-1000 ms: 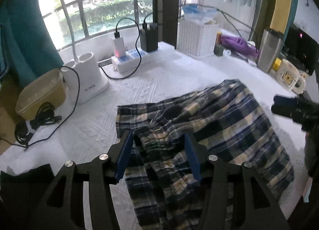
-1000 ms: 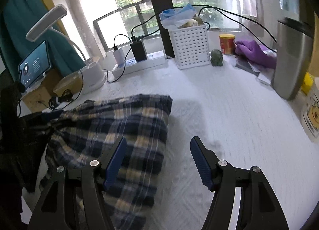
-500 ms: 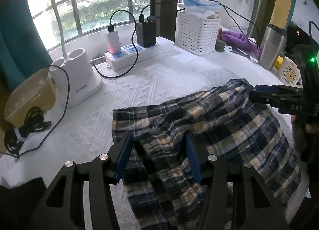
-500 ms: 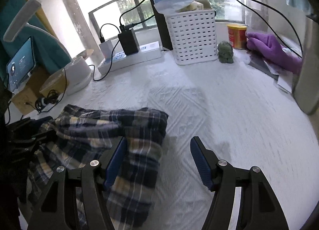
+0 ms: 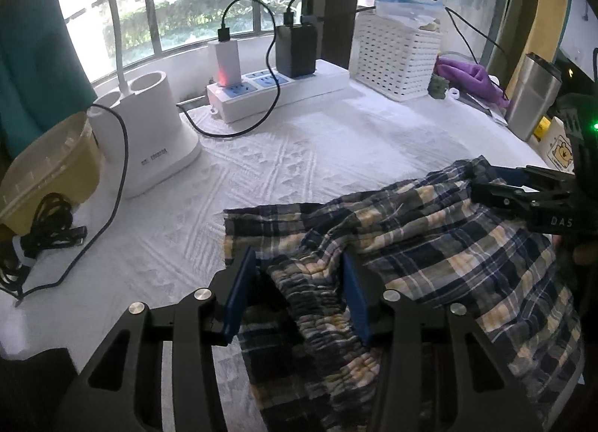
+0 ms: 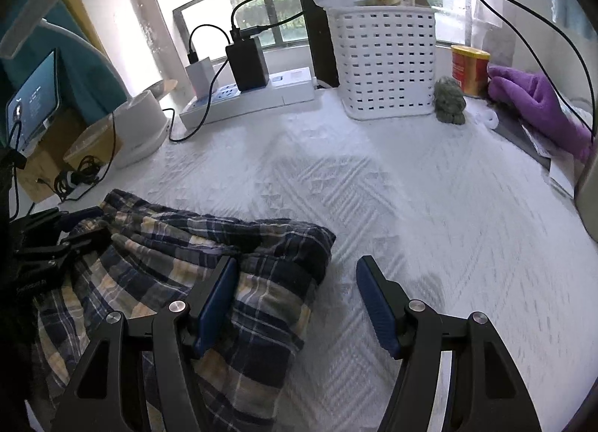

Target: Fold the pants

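Currently you are working with the plaid pants lying crumpled on the white textured table cover, at about 5 o'clock in the left wrist view and 8 o'clock in the right wrist view. Your left gripper is straddling the gathered waistband, and its jaws have just been closing; the elastic bunch is sitting between the blue pads, but whether they are pressing on it yet cannot be told. Your right gripper is standing with jaws apart, its left finger riding over the leg end and its right finger over bare cover, so nothing is being gripped there.

Risks you are facing:
- The left jaws are likely catching only part of the bunched waistband, so layers may be slipping out on lifting
- The right jaws are sitting half off the cloth, so closing now may be pinching only the hem edge, or the table cover along with it
- The charging cables and power strip are lying at 10 to 12 o'clock, so a wide sweep is risking a snag
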Demonstrator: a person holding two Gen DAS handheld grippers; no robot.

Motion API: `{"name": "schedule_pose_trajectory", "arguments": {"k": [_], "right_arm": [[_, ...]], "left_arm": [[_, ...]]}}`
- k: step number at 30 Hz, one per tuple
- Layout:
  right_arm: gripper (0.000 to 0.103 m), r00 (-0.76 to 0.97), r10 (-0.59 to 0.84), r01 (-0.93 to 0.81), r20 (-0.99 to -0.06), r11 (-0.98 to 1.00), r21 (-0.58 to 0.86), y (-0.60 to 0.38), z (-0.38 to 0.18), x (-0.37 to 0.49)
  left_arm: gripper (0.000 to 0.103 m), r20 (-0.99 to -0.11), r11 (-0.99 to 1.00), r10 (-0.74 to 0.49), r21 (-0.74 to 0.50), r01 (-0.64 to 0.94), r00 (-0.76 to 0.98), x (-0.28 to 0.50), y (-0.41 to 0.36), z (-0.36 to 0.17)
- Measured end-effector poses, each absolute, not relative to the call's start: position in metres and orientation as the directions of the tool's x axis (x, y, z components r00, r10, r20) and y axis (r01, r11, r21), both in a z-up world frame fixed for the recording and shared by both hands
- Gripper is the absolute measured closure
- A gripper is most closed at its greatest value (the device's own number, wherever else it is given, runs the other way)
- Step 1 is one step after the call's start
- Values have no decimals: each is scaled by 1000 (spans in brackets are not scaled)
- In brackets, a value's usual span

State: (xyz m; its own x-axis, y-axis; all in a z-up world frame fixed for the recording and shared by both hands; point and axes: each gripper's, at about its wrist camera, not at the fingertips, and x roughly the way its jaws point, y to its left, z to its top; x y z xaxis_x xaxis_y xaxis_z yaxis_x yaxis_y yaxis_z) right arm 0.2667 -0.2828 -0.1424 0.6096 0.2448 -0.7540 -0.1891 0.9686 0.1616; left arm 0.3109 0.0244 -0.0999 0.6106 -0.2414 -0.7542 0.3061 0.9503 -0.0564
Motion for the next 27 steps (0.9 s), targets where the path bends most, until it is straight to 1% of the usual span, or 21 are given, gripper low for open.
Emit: {"name": "schedule_pose_trajectory", "arguments": {"k": [5, 12, 16, 17, 19, 22, 25, 27], "right_arm": [[38, 612, 233, -186, -756, 971, 149, -280, -143, 271], [38, 618, 227, -162, -753, 974, 161, -282, -143, 273], [39, 623, 228, -151, -748, 974, 171, -283, -141, 272], [40, 625, 230, -149, -746, 973, 174, -283, -141, 271], [46, 624, 242, -156, -743, 970, 185, -283, -141, 270], [52, 622, 253, -167, -741, 967, 190, -280, -141, 270], [53, 620, 262, -170, -739, 965, 199, -280, -141, 270], [54, 618, 271, -169, -738, 962, 213, -282, -142, 271]], "left_arm": [[58, -755, 953, -218, -29, 301, 618, 315, 21, -103], [58, -757, 956, -232, -59, 289, 611, 323, 25, -97], [58, -723, 953, -250, -66, 295, 644, 313, 27, -82], [58, -715, 952, -257, -71, 297, 650, 311, 28, -78], [58, -703, 953, -258, -71, 296, 663, 307, 30, -71], [58, -713, 957, -251, -83, 277, 654, 304, 34, -68], [58, -726, 955, -273, -122, 272, 631, 299, 40, -70], [56, -736, 954, -280, -141, 264, 616, 297, 42, -73]]}}
